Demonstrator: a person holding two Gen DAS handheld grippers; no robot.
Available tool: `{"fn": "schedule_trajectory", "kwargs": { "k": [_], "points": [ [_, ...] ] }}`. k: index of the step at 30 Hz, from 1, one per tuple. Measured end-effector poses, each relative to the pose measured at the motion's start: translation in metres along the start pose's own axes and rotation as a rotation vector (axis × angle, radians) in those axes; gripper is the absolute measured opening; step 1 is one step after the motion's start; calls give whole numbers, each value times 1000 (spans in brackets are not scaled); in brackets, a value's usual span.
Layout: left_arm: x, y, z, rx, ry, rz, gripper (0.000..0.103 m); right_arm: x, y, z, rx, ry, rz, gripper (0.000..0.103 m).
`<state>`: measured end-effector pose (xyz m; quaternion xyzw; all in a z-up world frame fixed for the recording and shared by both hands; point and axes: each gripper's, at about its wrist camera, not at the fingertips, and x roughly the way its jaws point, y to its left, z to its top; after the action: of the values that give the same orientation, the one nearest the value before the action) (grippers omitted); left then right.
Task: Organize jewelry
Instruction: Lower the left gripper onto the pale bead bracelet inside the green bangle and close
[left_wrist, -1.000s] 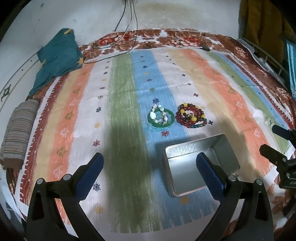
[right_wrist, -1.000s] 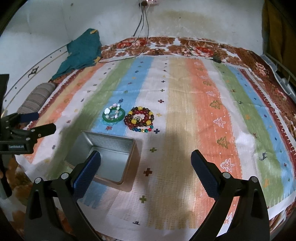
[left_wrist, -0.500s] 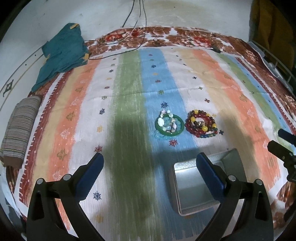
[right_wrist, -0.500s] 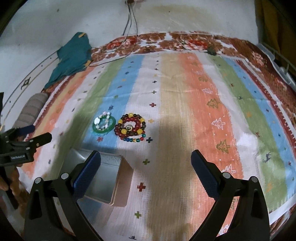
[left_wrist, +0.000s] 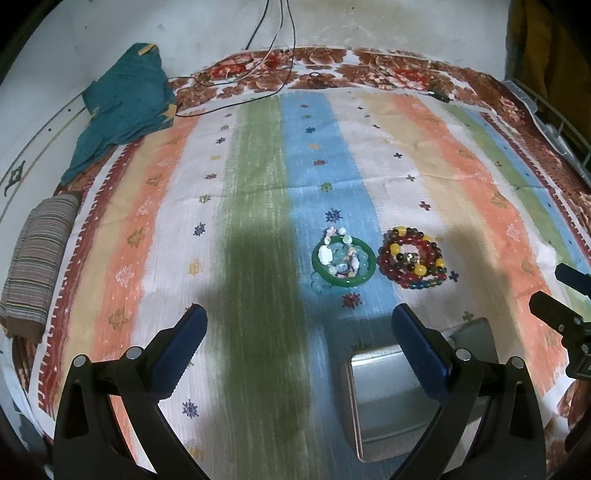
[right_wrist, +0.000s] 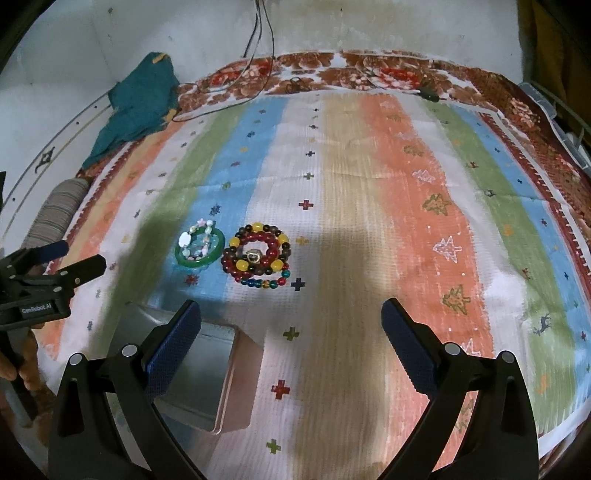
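A green bangle with pale beaded bracelets on it (left_wrist: 343, 260) (right_wrist: 199, 247) lies on the striped cloth. Just right of it sits a pile of red and yellow beaded bracelets (left_wrist: 412, 258) (right_wrist: 256, 254). An empty silver metal tin (left_wrist: 399, 398) (right_wrist: 195, 373) stands in front of the jewelry, near the cloth's front edge. My left gripper (left_wrist: 299, 350) hangs open above the cloth, left of the tin, holding nothing. My right gripper (right_wrist: 291, 350) is open too, over the cloth right of the tin. Each gripper also shows at the edge of the other's view (left_wrist: 565, 295) (right_wrist: 55, 266).
A teal cloth (left_wrist: 125, 99) lies at the far left corner, a striped roll (left_wrist: 37, 266) along the left edge. Dark cables (left_wrist: 258, 74) trail over the far floral border. A person's hand (right_wrist: 14, 365) holds the left gripper's handle. A wire rack (left_wrist: 554, 125) stands at right.
Both cameras have pulled back and tilted, so the jewelry and the tin have slid lower in each view. Both grippers stay open, and nothing on the cloth has moved.
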<state>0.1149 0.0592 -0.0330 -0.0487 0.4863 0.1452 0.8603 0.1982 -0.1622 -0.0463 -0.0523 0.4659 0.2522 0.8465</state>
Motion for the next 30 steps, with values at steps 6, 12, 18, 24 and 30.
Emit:
{"fn": "schedule_trajectory", "kwargs": {
  "k": [6, 12, 18, 24, 30],
  "points": [
    [12, 3, 7, -5, 11, 14, 97, 10, 1, 4, -5, 18, -6, 99],
    [22, 5, 14, -18, 21, 5, 97, 18, 4, 8, -15, 32, -14, 99],
    [35, 3, 19, -15, 41, 7, 97, 25, 2, 12, -10, 43, -23, 99],
    [44, 3, 27, -23, 45, -18, 97, 39, 0, 15, -8, 73, -38, 99],
    [56, 8, 35, -47, 61, -27, 97, 54, -1, 19, -1, 100, -39, 99]
  ]
}}
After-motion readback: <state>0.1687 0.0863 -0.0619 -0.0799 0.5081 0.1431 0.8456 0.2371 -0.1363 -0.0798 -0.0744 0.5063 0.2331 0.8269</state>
